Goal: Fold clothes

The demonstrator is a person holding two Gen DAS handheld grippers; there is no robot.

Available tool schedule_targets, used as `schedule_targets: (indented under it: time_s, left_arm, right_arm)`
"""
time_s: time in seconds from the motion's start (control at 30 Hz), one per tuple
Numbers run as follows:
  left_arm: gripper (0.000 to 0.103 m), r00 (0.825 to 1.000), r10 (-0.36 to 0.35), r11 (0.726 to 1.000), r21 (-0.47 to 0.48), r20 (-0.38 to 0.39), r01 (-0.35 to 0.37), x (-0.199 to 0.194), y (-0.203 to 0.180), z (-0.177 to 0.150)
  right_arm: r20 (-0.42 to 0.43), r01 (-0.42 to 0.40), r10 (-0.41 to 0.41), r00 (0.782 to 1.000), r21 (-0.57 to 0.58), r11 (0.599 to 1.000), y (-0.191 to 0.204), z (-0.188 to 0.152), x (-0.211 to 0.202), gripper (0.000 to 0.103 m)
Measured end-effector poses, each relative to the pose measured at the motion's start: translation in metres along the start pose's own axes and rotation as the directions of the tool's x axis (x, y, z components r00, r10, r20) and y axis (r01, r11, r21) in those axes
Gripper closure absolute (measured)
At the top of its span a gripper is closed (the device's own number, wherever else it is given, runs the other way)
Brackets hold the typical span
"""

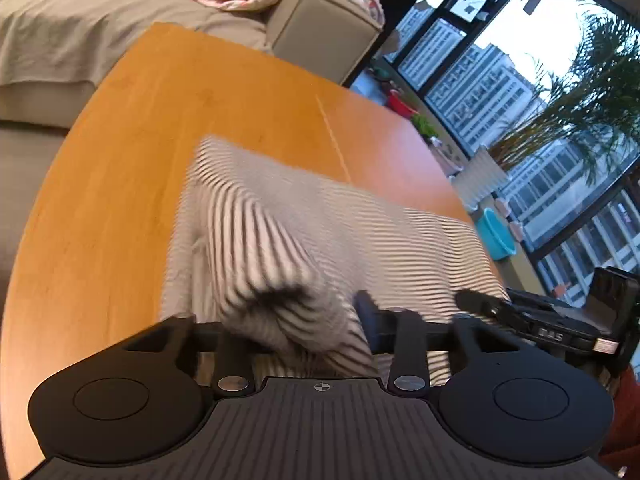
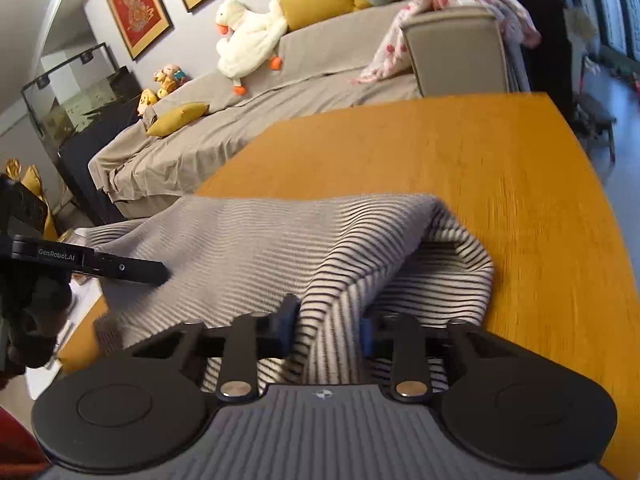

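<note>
Slippage is the main risk. Left wrist view: left gripper (image 1: 296, 320) clenched on a bunched corner of the striped garment (image 1: 360, 220); uneven pull w/ the other side would skew the fold. Cloth lies on the wooden surface (image 1: 120, 200), long axis approx 9 to 3 o'clock.

Right wrist view: right gripper (image 2: 330, 324) clamps a fabric ridge; garment (image 2: 240, 236) stretches toward 10 o'clock and overhangs the surface (image 2: 480, 152), so it could slide off.

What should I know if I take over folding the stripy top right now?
Left gripper: shut on a bunched fold of the striped top.
Right gripper: shut on another fold of the same top, beside the left one.
The top lies on the wooden table, its gripped edge lifted.
Done: both edges gripped.
Left: carry the edge over, lay it flat, let go.
</note>
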State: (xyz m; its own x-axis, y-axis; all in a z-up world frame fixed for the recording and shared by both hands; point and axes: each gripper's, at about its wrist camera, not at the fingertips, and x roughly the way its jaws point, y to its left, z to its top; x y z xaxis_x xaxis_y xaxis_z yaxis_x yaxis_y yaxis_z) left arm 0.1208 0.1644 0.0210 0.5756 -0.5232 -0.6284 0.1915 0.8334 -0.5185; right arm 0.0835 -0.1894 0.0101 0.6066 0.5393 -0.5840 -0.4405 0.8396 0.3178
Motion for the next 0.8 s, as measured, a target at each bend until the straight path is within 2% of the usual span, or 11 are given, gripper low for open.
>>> schedule_targets:
  time_s: [0.07,0.17,0.27,0.37,0.43,0.47,0.6,0.63,0.67,0.7,0.8]
  left_arm:
    - [0.08,0.999,-0.014,1.0,0.026,0.034,0.013,-0.001,-0.009,0.015]
    - [0.08,0.995,-0.047,0.994,0.107,0.089,0.037,-0.017,-0.034,0.027]
    - [0.08,0.99,-0.089,0.988,0.132,0.108,0.074,-0.032,-0.045,0.019]
    - [0.079,0.993,-0.092,0.991,0.108,0.069,0.085,-0.026,-0.039,-0.006]
    - [0.078,0.997,-0.072,0.996,0.055,0.021,0.07,-0.012,-0.025,-0.027]
    - [0.073,0.999,-0.054,0.998,0.031,-0.005,0.054,-0.003,-0.02,-0.035]
    - [0.067,0.999,-0.031,0.999,0.043,0.018,0.03,-0.003,-0.015,-0.046]
    - [0.056,1.0,-0.008,0.999,0.052,0.031,0.006,-0.008,-0.018,-0.044]
    - [0.052,0.999,0.021,0.997,0.074,0.047,-0.024,-0.014,-0.022,-0.042]
    - [0.051,0.997,0.05,0.993,0.102,0.065,-0.056,-0.02,-0.027,-0.04]
    - [0.045,0.985,0.116,0.978,0.161,0.126,-0.136,-0.04,-0.04,-0.037]
  right_arm:
    - [0.028,0.008,-0.008,1.0,0.004,1.0,-0.006,0.02,-0.001,0.083]
    - [0.097,-0.006,0.01,0.995,-0.038,0.999,0.001,0.042,-0.022,0.083]
    - [0.13,-0.015,0.024,0.991,-0.07,0.997,0.005,0.041,-0.043,0.083]
    - [0.091,0.004,0.0,0.996,-0.045,0.999,-0.006,0.025,-0.041,0.083]
    - [0.055,0.038,-0.036,0.998,-0.03,0.999,-0.015,0.01,-0.028,0.082]
    - [0.037,0.056,-0.055,0.998,-0.023,0.998,-0.02,0.002,-0.022,0.08]
    - [0.041,0.124,-0.122,0.992,-0.041,0.991,-0.024,-0.008,-0.02,0.062]
    - [0.051,0.14,-0.138,0.989,-0.05,0.989,-0.023,-0.008,-0.023,0.06]
    - [0.062,0.157,-0.153,0.986,-0.059,0.986,-0.021,-0.008,-0.026,0.054]
    - [0.072,0.174,-0.169,0.983,-0.068,0.982,-0.02,-0.008,-0.028,0.042]
    - [0.105,0.224,-0.215,0.971,-0.089,0.97,-0.015,-0.014,-0.04,0.021]
